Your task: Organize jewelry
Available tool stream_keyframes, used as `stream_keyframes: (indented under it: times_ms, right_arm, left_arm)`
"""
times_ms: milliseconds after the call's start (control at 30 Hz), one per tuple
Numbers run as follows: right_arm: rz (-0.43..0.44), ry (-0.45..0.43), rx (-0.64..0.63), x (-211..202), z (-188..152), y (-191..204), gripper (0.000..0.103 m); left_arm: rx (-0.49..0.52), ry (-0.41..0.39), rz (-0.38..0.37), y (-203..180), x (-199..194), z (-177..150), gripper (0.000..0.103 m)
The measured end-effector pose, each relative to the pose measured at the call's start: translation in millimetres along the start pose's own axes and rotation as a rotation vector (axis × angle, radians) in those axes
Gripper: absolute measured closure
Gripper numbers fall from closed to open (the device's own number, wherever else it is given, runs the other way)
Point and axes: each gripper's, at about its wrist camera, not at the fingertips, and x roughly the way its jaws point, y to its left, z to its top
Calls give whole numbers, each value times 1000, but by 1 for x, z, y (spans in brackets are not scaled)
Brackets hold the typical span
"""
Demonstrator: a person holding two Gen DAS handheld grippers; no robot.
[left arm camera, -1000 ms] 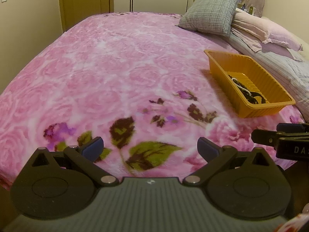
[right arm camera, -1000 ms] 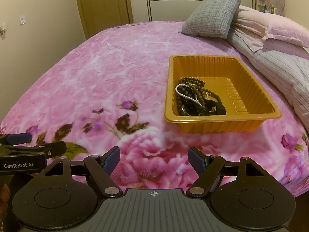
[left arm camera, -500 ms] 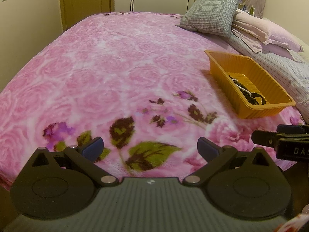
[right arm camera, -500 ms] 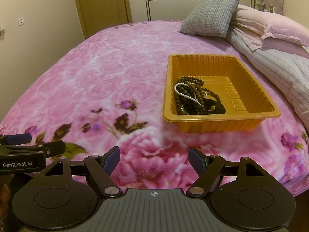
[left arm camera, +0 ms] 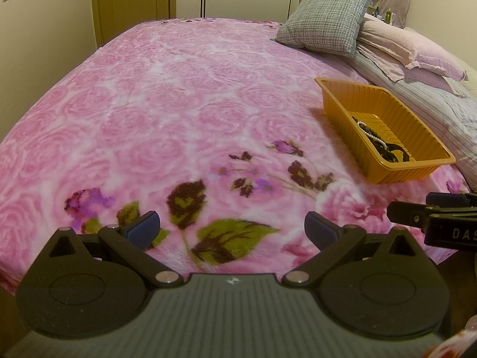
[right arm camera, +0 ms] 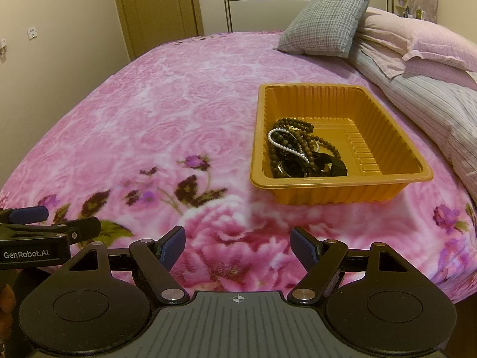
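An orange plastic tray (right arm camera: 414,173) sits on the pink floral bedspread (right arm camera: 167,125). In it lies a tangle of jewelry: dark bead strands (right arm camera: 298,128), a white pearl strand (right arm camera: 284,146) and a black band (right arm camera: 331,164). The tray also shows in the left wrist view (left arm camera: 396,167), at the right. My right gripper (right arm camera: 238,246) is open and empty, low over the bed's near edge, short of the tray. My left gripper (left arm camera: 231,228) is open and empty, over the leaf pattern left of the tray. Each gripper shows at the edge of the other's view.
A grey checked pillow (right arm camera: 325,26) and pink pillows (right arm camera: 417,47) lie at the head of the bed on the right, with a striped sheet (right arm camera: 432,98) beside the tray. A door (right arm camera: 158,9) and wardrobe panels stand behind the bed.
Both views have shifted only slightly; the tray sits a touch nearer in the right wrist view. Both grippers stay open and empty.
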Motion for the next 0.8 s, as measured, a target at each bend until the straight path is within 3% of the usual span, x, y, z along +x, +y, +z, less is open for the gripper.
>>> stream_keyframes:
  times_ms: [800]
  right_arm:
    - [1, -1, -2, 0, 0, 0, 26]
  left_arm:
    - [0, -2, -2, -1, 0, 1, 1]
